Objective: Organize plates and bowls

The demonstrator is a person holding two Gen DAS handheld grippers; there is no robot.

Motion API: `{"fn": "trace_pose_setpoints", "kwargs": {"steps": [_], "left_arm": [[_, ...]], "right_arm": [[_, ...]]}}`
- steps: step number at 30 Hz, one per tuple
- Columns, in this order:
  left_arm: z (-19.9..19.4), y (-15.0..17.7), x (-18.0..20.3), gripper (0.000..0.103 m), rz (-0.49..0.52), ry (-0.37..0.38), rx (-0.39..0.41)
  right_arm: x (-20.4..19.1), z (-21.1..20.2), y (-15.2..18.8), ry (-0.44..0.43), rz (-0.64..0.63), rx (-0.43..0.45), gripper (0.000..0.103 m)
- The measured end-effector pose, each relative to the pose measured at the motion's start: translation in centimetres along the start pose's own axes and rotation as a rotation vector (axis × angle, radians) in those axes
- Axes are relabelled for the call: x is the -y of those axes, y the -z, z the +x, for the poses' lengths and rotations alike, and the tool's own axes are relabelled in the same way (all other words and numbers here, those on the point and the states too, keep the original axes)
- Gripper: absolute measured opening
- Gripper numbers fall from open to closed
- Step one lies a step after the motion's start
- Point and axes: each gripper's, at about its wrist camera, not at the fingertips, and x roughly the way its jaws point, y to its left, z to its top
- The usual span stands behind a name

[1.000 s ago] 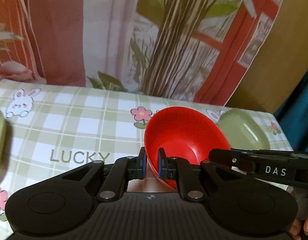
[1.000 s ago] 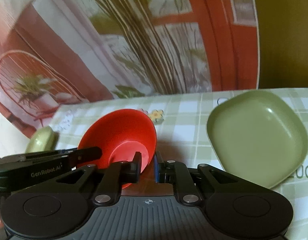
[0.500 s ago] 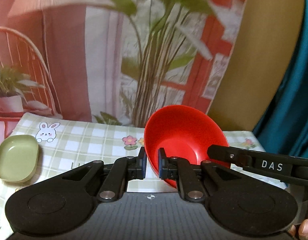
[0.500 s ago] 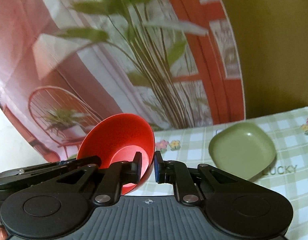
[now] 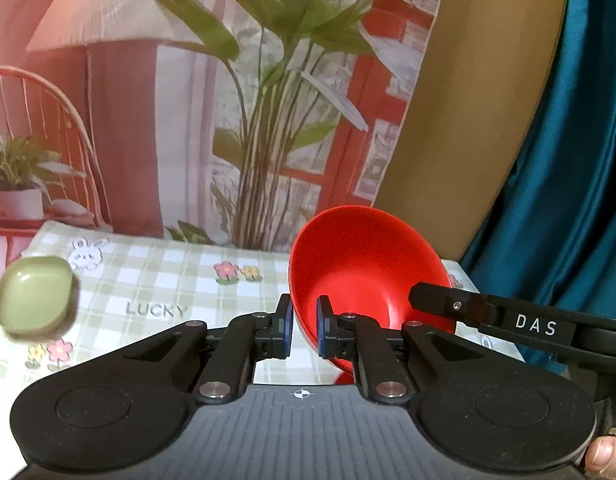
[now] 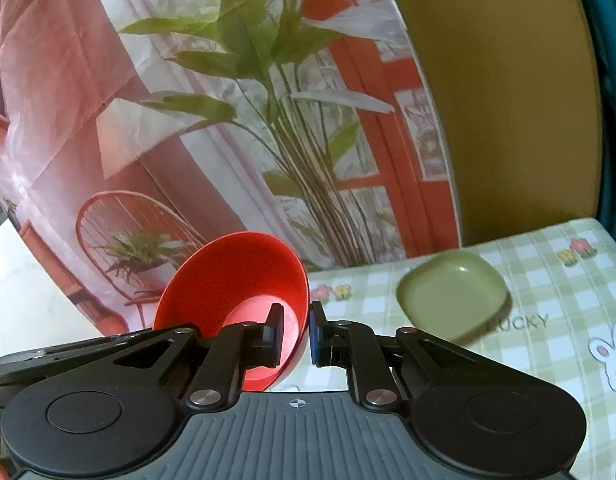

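Note:
A red bowl [image 5: 360,272] hangs tilted above the table, held from both sides. My left gripper [image 5: 304,324] is shut on its near left rim, one pad inside and one outside. In the right wrist view the same bowl [image 6: 236,276] sits at the left, with my right gripper [image 6: 296,332] shut on its right rim. One finger [image 5: 448,302] of the right gripper reaches into the left wrist view from the right. A small green dish [image 5: 34,304] lies at the table's left. A green square plate [image 6: 452,292] lies at the right.
The table carries a green-checked cloth [image 5: 168,276] with flowers, rabbits and the word LUCKY. Behind it hangs a printed backdrop [image 5: 268,100] of a plant and a red window. A teal curtain [image 5: 568,160] hangs at the right. A fingertip [image 5: 602,452] shows at the bottom right.
Both grippers have risen and drawn back with the red bowl between them. The table, the green dish and the green plate now look smaller and farther off.

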Motion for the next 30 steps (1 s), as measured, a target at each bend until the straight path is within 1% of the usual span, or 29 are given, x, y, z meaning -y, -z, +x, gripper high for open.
{"fn": "trace_pose_setpoints", "kwargs": {"steps": [3,8,10,14,18,22,26,30], "left_arm": [[0.4,0.8,0.1,0.013,-0.014,0.017,-0.031],[2.5,2.5,0.7,0.013,-0.021,0.037,-0.085],[3.6,3.1,1.0,0.014,-0.021,0.057,-0.124],[6.3,4.5,1.5,0.014,-0.025,0.088,-0.201],[8.5,5.4,1.9,0.014,-0.002,0.076,-0.248],[10.3,6.0,2.7,0.015,0.036,0.068,-0.283],[11.8,6.1,3.6,0.015,0.093,0.048,-0.31],[12.8,6.4,3.9,0.015,0.114,0.037,-0.329]], "right_arm": [[0.9,-0.2,0.8,0.018,0.013,-0.015,0.013],[2.6,0.1,2.2,0.061,0.018,-0.05,0.013],[3.4,0.3,2.8,0.081,0.02,-0.064,0.014],[5.3,1.0,4.0,0.119,0.031,-0.091,0.014],[7.4,2.0,4.9,0.123,0.075,-0.117,0.014],[9.1,2.7,5.6,0.134,0.109,-0.122,0.014],[10.5,3.4,6.2,0.137,0.143,-0.132,0.014],[11.3,3.9,6.8,0.133,0.161,-0.147,0.014]]}}
